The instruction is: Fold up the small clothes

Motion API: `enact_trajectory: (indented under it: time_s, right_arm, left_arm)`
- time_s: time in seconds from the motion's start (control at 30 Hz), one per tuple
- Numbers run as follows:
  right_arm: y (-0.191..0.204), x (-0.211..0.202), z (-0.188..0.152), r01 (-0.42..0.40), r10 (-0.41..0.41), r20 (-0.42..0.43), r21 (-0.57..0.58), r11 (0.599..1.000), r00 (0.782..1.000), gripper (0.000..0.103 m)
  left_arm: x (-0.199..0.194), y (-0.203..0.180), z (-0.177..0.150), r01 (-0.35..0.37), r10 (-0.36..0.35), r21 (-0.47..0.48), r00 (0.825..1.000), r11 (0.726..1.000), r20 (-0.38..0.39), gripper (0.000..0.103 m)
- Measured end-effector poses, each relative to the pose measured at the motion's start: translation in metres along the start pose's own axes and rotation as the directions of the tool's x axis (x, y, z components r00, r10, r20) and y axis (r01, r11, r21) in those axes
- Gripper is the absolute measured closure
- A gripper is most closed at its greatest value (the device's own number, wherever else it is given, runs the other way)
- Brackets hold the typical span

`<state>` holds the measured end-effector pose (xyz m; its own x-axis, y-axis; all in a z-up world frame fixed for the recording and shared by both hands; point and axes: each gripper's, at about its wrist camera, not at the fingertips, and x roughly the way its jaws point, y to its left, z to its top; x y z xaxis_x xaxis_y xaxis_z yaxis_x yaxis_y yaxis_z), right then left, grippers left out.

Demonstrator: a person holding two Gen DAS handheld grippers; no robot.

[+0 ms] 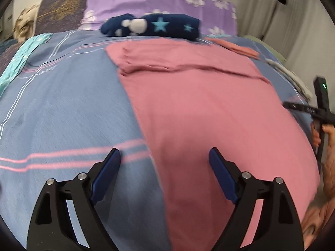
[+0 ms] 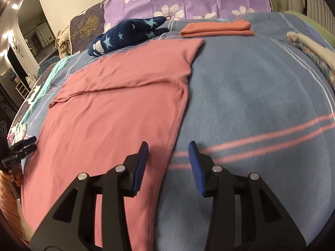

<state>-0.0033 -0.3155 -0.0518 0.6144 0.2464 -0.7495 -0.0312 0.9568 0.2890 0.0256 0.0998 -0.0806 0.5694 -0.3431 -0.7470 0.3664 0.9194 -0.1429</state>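
Observation:
A pink garment (image 1: 199, 104) lies spread flat on the blue bedcover (image 1: 62, 104), with one fold line across its far part. It also shows in the right wrist view (image 2: 108, 108). My left gripper (image 1: 164, 156) is open and empty, hovering over the garment's near left edge. My right gripper (image 2: 168, 148) is open and empty, straddling the garment's near right edge. The right gripper's body shows at the right of the left wrist view (image 1: 320, 108). The left gripper's fingertips (image 2: 29, 141) show at the left of the right wrist view.
A folded orange cloth (image 2: 217, 29) lies at the far right of the bed. A navy star-patterned garment (image 1: 150, 27) lies by the purple flowered pillow (image 1: 159, 0). A teal cloth (image 1: 18, 62) lies at the left edge. Pale clothes (image 2: 309, 48) lie at the right edge.

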Motion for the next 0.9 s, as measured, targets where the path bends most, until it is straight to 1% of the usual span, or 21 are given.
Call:
enact_trajectory:
  time_s: [0.1, 0.23, 0.4, 0.5, 0.53, 0.6, 0.67, 0.7, 0.73, 0.83, 0.9]
  right_arm:
    - [0.000, -0.012, -0.019, -0.021, 0.021, 0.014, 0.012, 1.000, 1.000, 0.059]
    - [0.000, -0.030, -0.044, -0.043, 0.043, 0.033, 0.015, 0.999, 0.999, 0.058]
    - [0.001, -0.050, -0.065, -0.092, 0.091, 0.014, 0.030, 0.995, 0.996, 0.057]
    - [0.004, -0.062, -0.080, -0.134, 0.134, -0.005, 0.035, 0.990, 0.991, 0.057]
    - [0.004, -0.066, -0.085, -0.144, 0.144, -0.010, 0.038, 0.989, 0.990, 0.057]
    - [0.002, -0.075, -0.095, -0.166, 0.167, -0.018, 0.053, 0.985, 0.986, 0.058]
    - [-0.003, -0.085, -0.107, -0.199, 0.202, -0.030, 0.076, 0.977, 0.979, 0.059]
    - [-0.007, -0.093, -0.115, -0.221, 0.225, -0.041, 0.091, 0.971, 0.973, 0.062]
    - [-0.010, -0.099, -0.122, -0.241, 0.247, -0.054, 0.099, 0.965, 0.968, 0.063]
    - [-0.017, -0.112, -0.141, -0.297, 0.307, -0.096, 0.102, 0.949, 0.947, 0.063]
    - [-0.017, -0.115, -0.149, -0.306, 0.317, -0.120, 0.103, 0.947, 0.941, 0.063]
  left_arm:
    - [-0.010, -0.010, -0.018, 0.007, -0.007, 0.041, 1.000, 0.999, -0.002, 0.017]
    - [-0.023, -0.017, -0.041, 0.034, -0.035, 0.065, 0.999, 0.997, 0.006, 0.017]
    - [-0.040, -0.018, -0.061, 0.075, -0.076, 0.071, 0.997, 0.995, 0.019, 0.018]
    - [-0.050, -0.021, -0.072, 0.103, -0.105, 0.067, 0.994, 0.992, 0.027, 0.022]
    - [-0.054, -0.022, -0.077, 0.119, -0.121, 0.064, 0.992, 0.991, 0.027, 0.025]
    - [-0.062, -0.025, -0.084, 0.146, -0.148, 0.068, 0.989, 0.987, 0.022, 0.036]
    - [-0.072, -0.029, -0.094, 0.172, -0.173, 0.086, 0.985, 0.981, 0.005, 0.058]
    - [-0.078, -0.031, -0.099, 0.191, -0.191, 0.092, 0.982, 0.977, -0.008, 0.062]
    - [-0.081, -0.033, -0.103, 0.199, -0.198, 0.094, 0.980, 0.975, -0.014, 0.066]
    - [-0.093, -0.034, -0.118, 0.202, -0.200, 0.103, 0.979, 0.974, -0.022, 0.066]
    - [-0.094, -0.029, -0.122, 0.213, -0.212, 0.075, 0.977, 0.974, -0.013, 0.066]
